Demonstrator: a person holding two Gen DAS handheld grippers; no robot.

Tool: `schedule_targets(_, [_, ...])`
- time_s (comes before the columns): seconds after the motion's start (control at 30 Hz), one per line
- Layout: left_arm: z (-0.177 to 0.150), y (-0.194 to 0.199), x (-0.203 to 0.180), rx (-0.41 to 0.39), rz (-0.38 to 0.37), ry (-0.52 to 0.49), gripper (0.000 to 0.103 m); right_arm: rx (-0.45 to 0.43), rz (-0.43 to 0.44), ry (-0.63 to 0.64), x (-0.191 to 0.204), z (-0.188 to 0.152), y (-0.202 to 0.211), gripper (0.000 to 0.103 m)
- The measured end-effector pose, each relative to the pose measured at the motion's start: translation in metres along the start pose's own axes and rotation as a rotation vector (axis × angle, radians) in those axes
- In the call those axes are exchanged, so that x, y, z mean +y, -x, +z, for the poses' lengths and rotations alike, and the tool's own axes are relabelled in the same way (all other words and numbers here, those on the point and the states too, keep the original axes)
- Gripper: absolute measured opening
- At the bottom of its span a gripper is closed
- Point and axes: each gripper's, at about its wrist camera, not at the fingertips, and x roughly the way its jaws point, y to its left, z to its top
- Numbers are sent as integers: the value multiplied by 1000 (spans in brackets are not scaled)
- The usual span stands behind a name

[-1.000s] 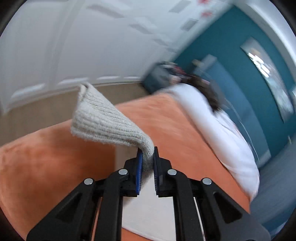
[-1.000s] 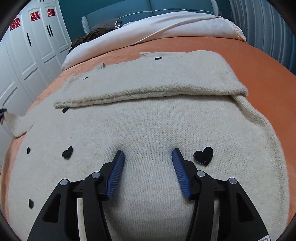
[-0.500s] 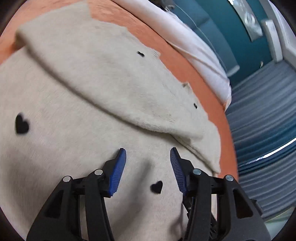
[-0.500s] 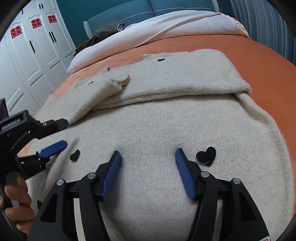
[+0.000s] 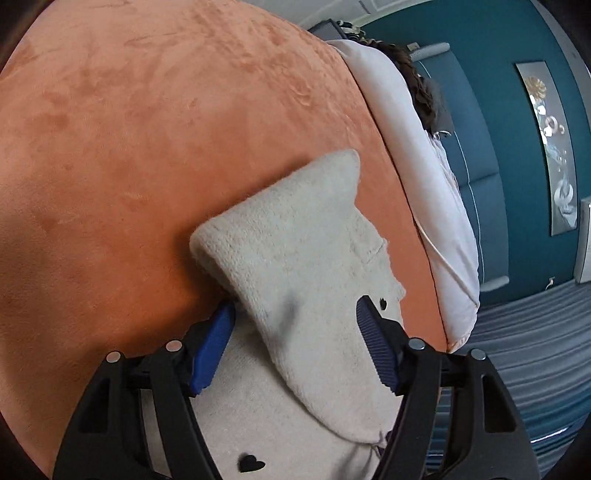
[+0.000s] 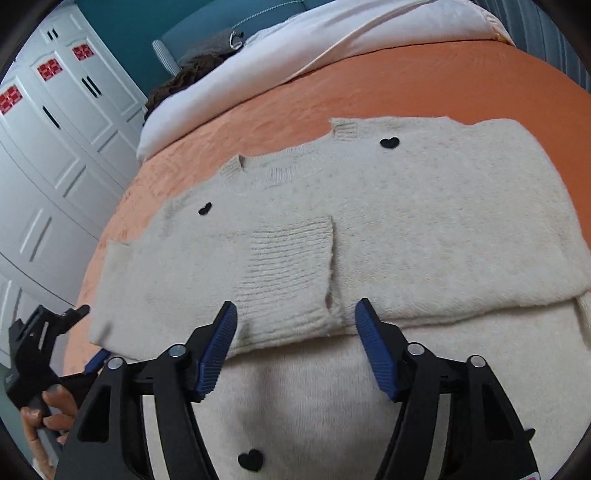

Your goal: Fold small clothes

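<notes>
A cream knit sweater (image 6: 424,221) with small black hearts lies flat on the orange bedspread (image 6: 424,85). Both sleeves are folded across its chest; the left sleeve's ribbed cuff (image 6: 291,273) lies on top near the middle. My right gripper (image 6: 295,332) is open just above the sweater, its jaws either side of that cuff's lower end. My left gripper (image 5: 295,325) is open, its jaws straddling the folded sleeve (image 5: 295,258) at the sweater's left edge. It also shows at the lower left of the right wrist view (image 6: 88,332), held by a hand.
A white duvet (image 6: 295,62) is bunched at the head of the bed, with a dark item beside a teal headboard (image 6: 207,18). White wardrobe doors (image 6: 55,129) stand to the left. A grey striped floor (image 5: 535,350) lies beyond the bed's edge.
The left gripper carried the sleeve over the sweater, let it go and drew back to the left edge. The right gripper moved forward over the cuff, staying open.
</notes>
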Motion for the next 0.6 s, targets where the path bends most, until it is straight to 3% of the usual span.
schedule_targets(0.03, [3,-2,-1,3,-7,7,45,5,-45,32,8,2,-7,39])
schedule_targets(0.07, [6,-4,-3,9,-8,6,33,5,-63,59,14,5,-10,11])
schedule_targets(0.1, [10,-8,-9,11,-15,8,7,7,-53,77,19,9,-9,10])
schedule_targets(0.13, [15,-5,-13,5,-26,10,6,-5,-24,76,22,18,-2,9])
schedule_targets(0.2, [22,7,-36,-51,-97,-7,6,-125,45,75,25,39,35,8])
schedule_targets(0.3, [16,32,-72,-116,-175,-136,6,-332,122,65,20,67,109,8])
schedule_targets(0.37, [1,25,-84,-93,-166,-210,6,-417,121,61,4,71,135,8])
schedule_targets(0.4, [-9,12,-84,-60,-138,-227,6,-417,63,68,-11,68,129,8])
schedule_targets(0.43, [-21,-2,-77,-21,-99,-228,6,-362,-14,71,-26,66,108,8])
schedule_targets(0.53, [-54,-55,-49,92,66,-207,6,-20,-191,-23,-92,37,5,7])
schedule_targets(0.6, [-64,-56,-44,62,60,-216,6,-71,-151,-19,-99,31,12,7])
